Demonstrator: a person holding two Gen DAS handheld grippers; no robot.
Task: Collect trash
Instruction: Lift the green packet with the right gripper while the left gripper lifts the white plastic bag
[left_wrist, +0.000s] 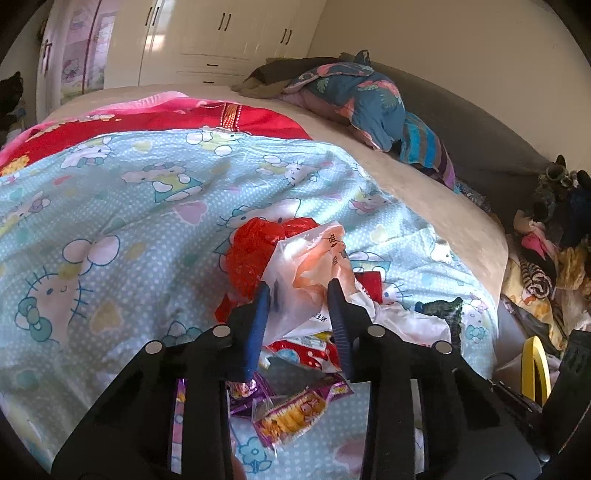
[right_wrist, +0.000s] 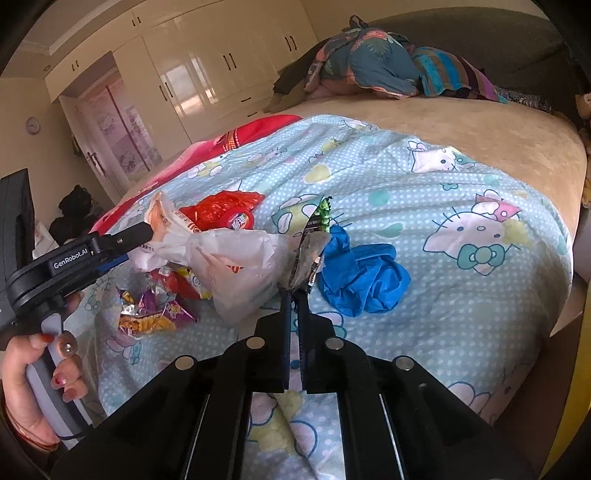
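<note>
silvery wrapper (right_wrist: 308, 254) stands pinched in my right gripper (right_wrist: 294, 291), its jaws closed tight, above the quilt (right_wrist: 424, 206); my left gripper (left_wrist: 300, 286) clasps the white plastic bag (left_wrist: 306, 266), jaws part-closed.

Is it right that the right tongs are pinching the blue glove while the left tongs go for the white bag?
Not quite. In the right wrist view the right tongs are shut on a dark wrapper; the blue glove lies beside it, untouched. The left tongs do straddle the white bag.
</note>
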